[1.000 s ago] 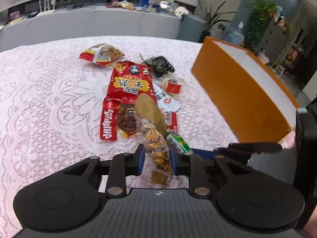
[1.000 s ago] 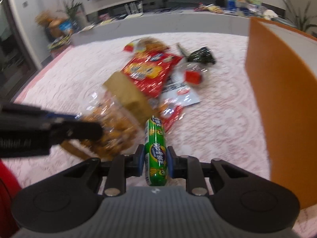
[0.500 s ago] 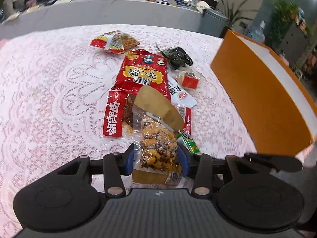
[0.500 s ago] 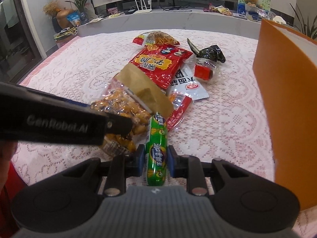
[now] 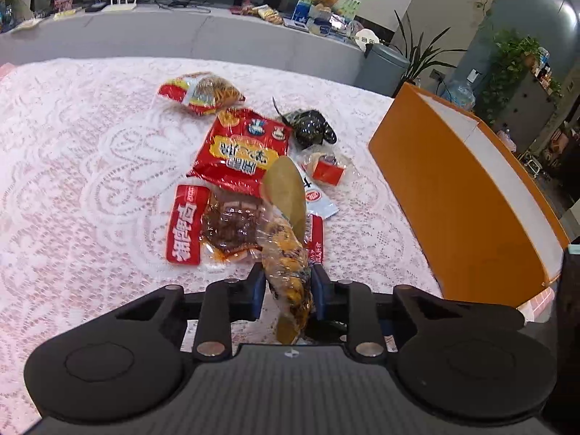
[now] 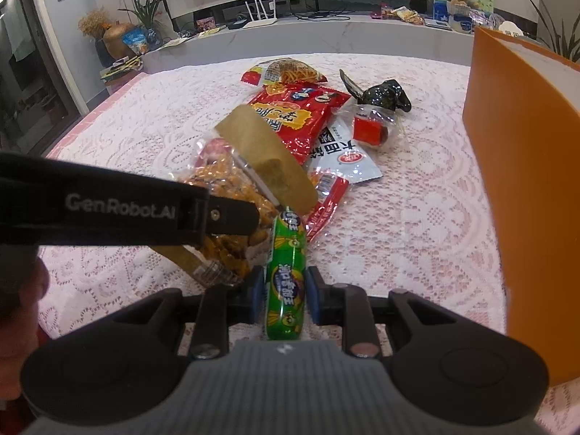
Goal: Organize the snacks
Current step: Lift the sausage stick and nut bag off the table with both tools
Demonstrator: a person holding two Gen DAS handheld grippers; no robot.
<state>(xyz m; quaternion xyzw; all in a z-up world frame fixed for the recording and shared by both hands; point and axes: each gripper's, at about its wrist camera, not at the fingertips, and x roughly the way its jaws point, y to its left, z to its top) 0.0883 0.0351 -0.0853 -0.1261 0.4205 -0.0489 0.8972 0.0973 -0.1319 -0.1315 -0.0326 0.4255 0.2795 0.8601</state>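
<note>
A clear bag of orange snacks [image 5: 286, 264] is clamped between the fingers of the left gripper [image 5: 286, 286]. A green sausage stick [image 6: 285, 282] is gripped by the right gripper [image 6: 284, 295]. The orange box [image 6: 522, 166] is seen at 3 o'clock on the lace tablecloth [image 5: 90, 181].

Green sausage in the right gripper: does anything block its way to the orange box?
Nothing visible. The green sausage is clamped in the right gripper; only bare tablecloth lies toward the orange box.
</note>
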